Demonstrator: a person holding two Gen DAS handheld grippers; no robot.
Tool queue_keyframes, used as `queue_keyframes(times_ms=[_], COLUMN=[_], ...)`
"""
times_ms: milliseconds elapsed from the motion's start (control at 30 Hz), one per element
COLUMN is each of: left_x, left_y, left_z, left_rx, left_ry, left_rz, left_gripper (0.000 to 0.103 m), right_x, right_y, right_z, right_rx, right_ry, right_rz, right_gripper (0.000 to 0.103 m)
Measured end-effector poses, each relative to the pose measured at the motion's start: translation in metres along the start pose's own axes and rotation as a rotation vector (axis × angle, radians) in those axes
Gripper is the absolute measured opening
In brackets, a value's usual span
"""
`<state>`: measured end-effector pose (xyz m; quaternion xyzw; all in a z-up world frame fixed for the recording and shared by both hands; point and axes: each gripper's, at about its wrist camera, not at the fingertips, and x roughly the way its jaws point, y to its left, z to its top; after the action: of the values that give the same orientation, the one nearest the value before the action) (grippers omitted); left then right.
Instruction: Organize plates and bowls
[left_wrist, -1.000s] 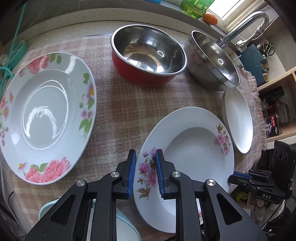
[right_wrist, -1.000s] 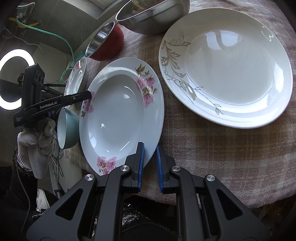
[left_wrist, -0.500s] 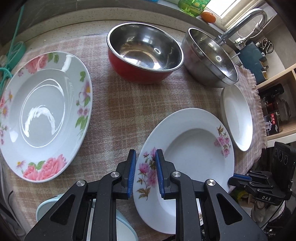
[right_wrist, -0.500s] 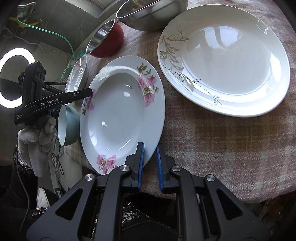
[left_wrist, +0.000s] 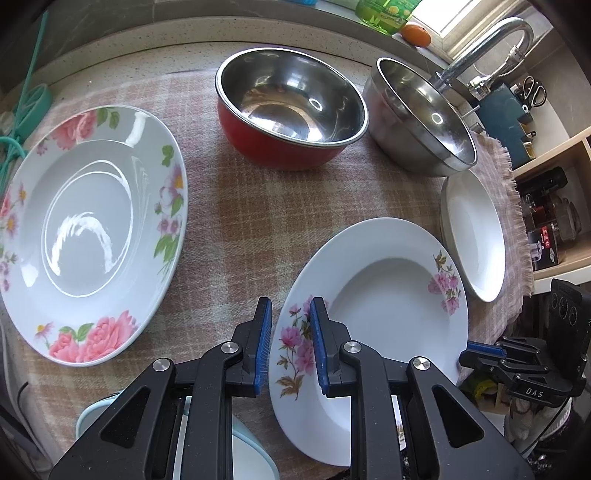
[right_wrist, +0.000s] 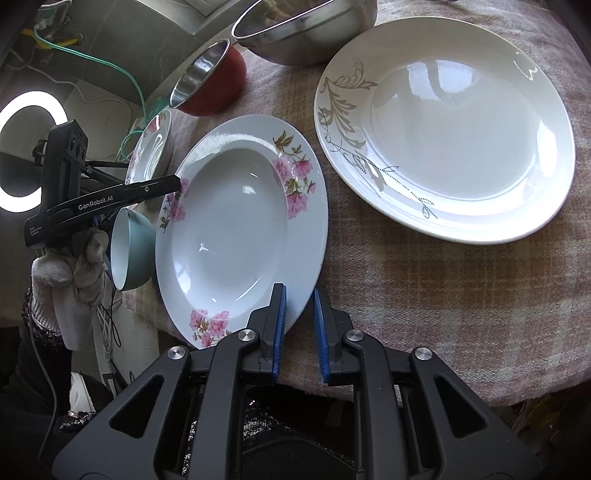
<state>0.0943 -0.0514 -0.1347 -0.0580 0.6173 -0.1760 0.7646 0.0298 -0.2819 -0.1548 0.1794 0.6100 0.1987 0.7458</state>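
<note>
A deep white plate with pink flowers (left_wrist: 384, 291) (right_wrist: 236, 229) lies on the checked cloth between both grippers. My left gripper (left_wrist: 291, 314) sits at its left rim, jaws a narrow gap apart, with the plate edge between them. My right gripper (right_wrist: 298, 299) sits at its near rim, jaws also narrowly apart around the edge. A large rose-patterned plate (left_wrist: 85, 232) lies to the left. A white leaf-patterned plate (right_wrist: 450, 125) lies to the right. A red bowl (left_wrist: 291, 110) and a steel bowl (left_wrist: 421, 118) stand at the back. A light blue bowl (right_wrist: 131, 254) sits under my left gripper.
A tap (left_wrist: 484, 48) and the sink area lie behind the steel bowl. Shelves with jars (left_wrist: 550, 221) stand at the right. A green cable (left_wrist: 22, 110) runs along the left. The cloth's front edge (right_wrist: 443, 376) is close to my right gripper.
Both grippers have shifted slightly with little change in the plate's position. The jaws stay at the same narrow gap.
</note>
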Motion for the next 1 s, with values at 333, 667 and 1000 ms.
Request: queue_keyframes(times_ms=[333, 667, 1000], left_x=[-0.022, -0.063, -0.093], left_y=[0.008, 0.051, 0.117], left_z=[0.003, -0.008, -0.03], left_rx=[-0.019, -0.146, -0.319], left_ry=[-0.065, -0.189, -0.275], left_rz=[-0.011, -0.03, 0.024], left_gripper=[0.019, 0.027, 0.027], right_x=[-0.021, -0.024, -0.006], right_y=[0.017, 0.045, 0.084], right_z=[0.004, 0.025, 0.058], right_rx=[-0.068, -0.121, -0.197], right_ry=[-0.071, -0.127, -0.112], right_rz=[-0.05, -0.03, 0.011], right_gripper=[0.017, 0.021, 0.024])
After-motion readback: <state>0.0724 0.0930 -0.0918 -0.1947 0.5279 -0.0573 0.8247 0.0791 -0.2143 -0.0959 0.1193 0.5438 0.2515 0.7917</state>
